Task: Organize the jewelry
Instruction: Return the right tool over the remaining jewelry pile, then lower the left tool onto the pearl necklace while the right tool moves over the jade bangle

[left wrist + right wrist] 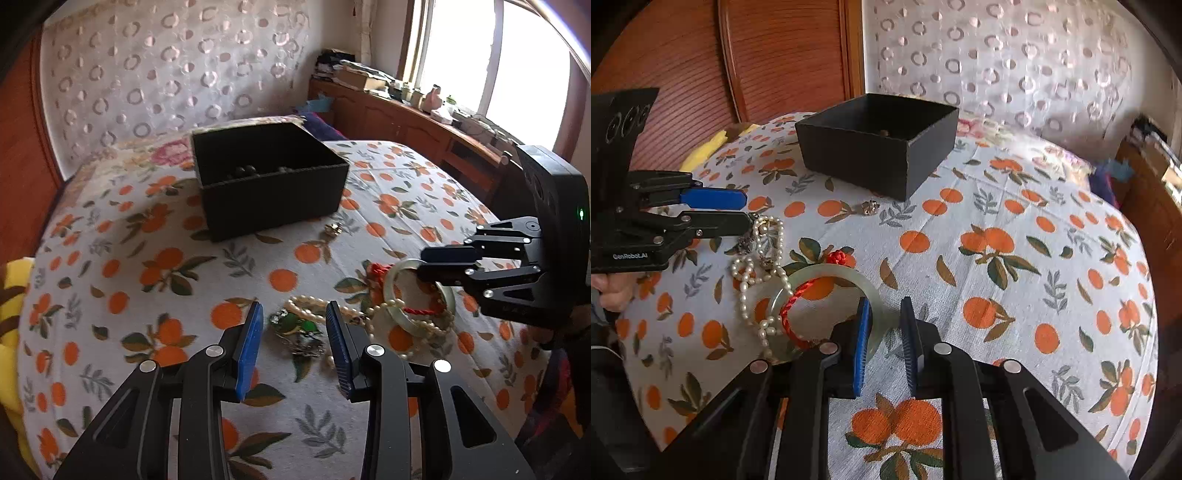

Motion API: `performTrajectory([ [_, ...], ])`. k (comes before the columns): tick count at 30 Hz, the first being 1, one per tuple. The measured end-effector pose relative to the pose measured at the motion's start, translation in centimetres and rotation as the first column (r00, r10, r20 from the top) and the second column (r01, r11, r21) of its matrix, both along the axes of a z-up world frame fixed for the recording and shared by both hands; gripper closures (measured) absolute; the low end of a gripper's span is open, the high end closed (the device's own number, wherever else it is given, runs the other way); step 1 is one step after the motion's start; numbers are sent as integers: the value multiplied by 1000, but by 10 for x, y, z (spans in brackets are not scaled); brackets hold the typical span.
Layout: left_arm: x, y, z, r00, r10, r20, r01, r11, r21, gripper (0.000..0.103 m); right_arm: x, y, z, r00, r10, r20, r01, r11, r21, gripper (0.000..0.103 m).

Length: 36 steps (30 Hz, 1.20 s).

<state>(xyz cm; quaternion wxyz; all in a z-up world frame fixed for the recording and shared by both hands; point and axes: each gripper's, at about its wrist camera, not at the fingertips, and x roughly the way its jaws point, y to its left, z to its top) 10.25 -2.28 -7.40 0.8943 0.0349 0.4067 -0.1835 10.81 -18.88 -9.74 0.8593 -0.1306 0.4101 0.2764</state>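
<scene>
**Jewelry heaped on the orange-print cloth, black box behind it**

Much is only half seen. The black box [271,181] stands open at about 12 o'clock from the jewelry; its inside is dark, and only a few round dark beads [245,170] show along the near wall in the left wrist view. What else it holds cannot be made out. A small metallic piece [870,206] lies just in front of the box, too small to identify. The green brooch-like piece [297,328] is blurred, and the tangle of metal below it is unclear.

The left gripper [295,332] hovers over that green piece, its blue-padded jaws apart with nothing pressed between them. The pearl strand [764,254] loops from there toward 3 o'clock, crossing the pale jade bangle [827,273], which lies on the table cloth [997,277] with a red cord [798,299] threaded through it.

The right gripper [886,332] straddles the bangle's rim at its near right edge: one pad sits inside the ring, the other outside. Its jaws are narrow but open, with a visible gap between the outer pad and the rim.

A hand [613,291] holds the left gripper's handle, cut off by the frame edge. The only readable writing is "GenRobot.AI" on that gripper's body.
</scene>
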Motion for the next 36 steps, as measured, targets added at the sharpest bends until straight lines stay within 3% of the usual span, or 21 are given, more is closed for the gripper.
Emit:
performTrajectory([
  [7, 11, -10, 0, 1000, -11, -7, 11, 1000, 23, 70, 2, -3, 1, 1000, -9, -13, 9, 1000, 21, 87],
  [12, 19, -11, 2, 1000, -17, -24, 18, 999, 33, 82, 2, -1, 1, 1000, -11, -5, 11, 1000, 9, 87],
  [22, 23, -20, 16, 997, -71, -13, 71, 996, 61, 82, 1, -1, 1, 1000, -20, 7, 20, 1000, -4, 89],
  [23, 24, -21, 15, 997, -77, -15, 78, 995, 65, 82, 2, -2, 1, 999, -34, 11, 34, 999, -9, 94],
  [33, 36, -39, -8, 985, -139, -100, 153, 977, 147, 81, 8, -20, 7, 990, -121, 77, 124, 992, -35, 94],
  [36, 35, -39, -10, 985, -140, -100, 156, 972, 175, 75, 13, -32, 8, 986, -152, 69, 153, 988, -19, 94],
])
